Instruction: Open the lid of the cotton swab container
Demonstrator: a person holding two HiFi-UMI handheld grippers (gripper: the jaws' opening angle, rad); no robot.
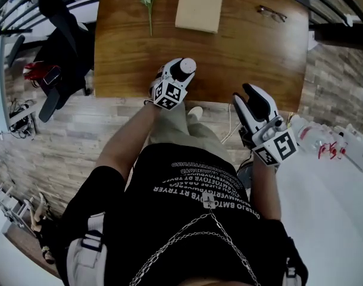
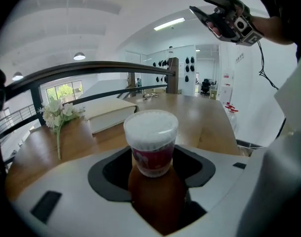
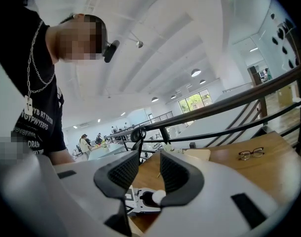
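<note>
Head view: cotton swab container (image 1: 184, 68) stands near front edge of table (image 1: 241, 46).

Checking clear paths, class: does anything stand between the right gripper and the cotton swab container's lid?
Nothing visible does. The right gripper hangs in open air to the right of the cotton swab container, whose lid is uncovered from above.
</note>
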